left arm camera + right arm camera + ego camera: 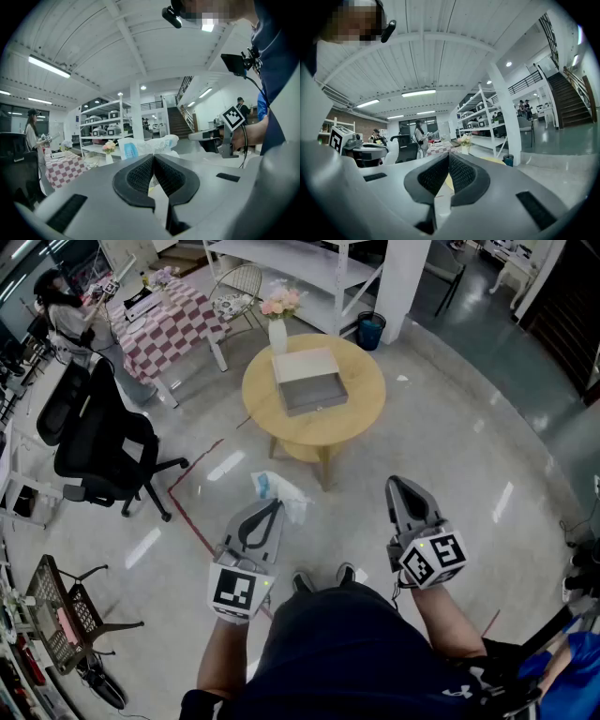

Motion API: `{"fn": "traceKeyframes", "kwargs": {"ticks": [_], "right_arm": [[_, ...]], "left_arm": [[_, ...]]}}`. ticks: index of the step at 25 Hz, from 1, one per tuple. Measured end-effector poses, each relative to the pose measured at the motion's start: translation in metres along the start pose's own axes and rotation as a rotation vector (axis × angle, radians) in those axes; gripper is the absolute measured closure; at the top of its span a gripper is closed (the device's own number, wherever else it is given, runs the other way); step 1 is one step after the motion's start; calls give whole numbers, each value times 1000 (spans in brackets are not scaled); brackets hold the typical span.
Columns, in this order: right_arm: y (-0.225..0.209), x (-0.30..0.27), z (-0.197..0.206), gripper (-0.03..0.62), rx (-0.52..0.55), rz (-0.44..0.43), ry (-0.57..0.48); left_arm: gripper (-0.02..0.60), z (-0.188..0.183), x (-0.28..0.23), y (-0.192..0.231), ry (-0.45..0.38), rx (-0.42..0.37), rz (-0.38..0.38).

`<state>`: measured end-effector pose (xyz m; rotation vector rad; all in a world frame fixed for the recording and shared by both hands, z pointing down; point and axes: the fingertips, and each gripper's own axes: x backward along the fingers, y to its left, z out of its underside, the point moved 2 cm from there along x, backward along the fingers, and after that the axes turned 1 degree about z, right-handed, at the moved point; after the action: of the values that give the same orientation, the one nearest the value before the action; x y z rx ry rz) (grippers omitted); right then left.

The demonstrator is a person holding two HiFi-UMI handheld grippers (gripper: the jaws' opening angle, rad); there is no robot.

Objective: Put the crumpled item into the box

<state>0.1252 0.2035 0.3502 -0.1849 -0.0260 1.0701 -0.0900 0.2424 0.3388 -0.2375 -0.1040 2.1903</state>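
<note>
Jaws of left gripper (153, 158) clamped on crumpled item (140, 147), those of right gripper (448, 157) together; box (314, 390) only in head view.

I cannot read the print on the bag (152, 145); the left gripper (153, 158) hides its lower part.

The box (309, 381) sits in the middle of the round table (361, 413), with the vase (277, 335) behind it at the far left edge. The bag (291, 495) is before the table, at the left gripper (276, 506) tip.
</note>
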Motion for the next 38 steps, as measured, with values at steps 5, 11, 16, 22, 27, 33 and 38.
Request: {"fn": "traceKeyframes", "kwargs": {"ticks": [5, 11, 16, 22, 27, 33, 38], "right_arm": [[-9, 6, -4, 583, 10, -5, -3], [-12, 8, -3, 583, 19, -12, -3], [-15, 9, -2, 583, 12, -9, 6], [-33, 9, -3, 583, -21, -14, -13], [-55, 11, -7, 583, -18, -40, -34], [-85, 23, 5, 582, -40, -60, -7], [-99, 27, 12, 583, -57, -72, 23]], "left_arm": [[563, -2, -4, -10, 12, -6, 0], [563, -3, -7, -10, 4, -3, -7], [563, -3, -9, -11, 6, -4, -9], [563, 1, -22, -15, 45, -4, -11], [563, -1, -40, -26, 59, -25, -28], [563, -2, -59, -52, 66, -28, -48], [563, 3, -64, -62, 95, -17, -61]]}}
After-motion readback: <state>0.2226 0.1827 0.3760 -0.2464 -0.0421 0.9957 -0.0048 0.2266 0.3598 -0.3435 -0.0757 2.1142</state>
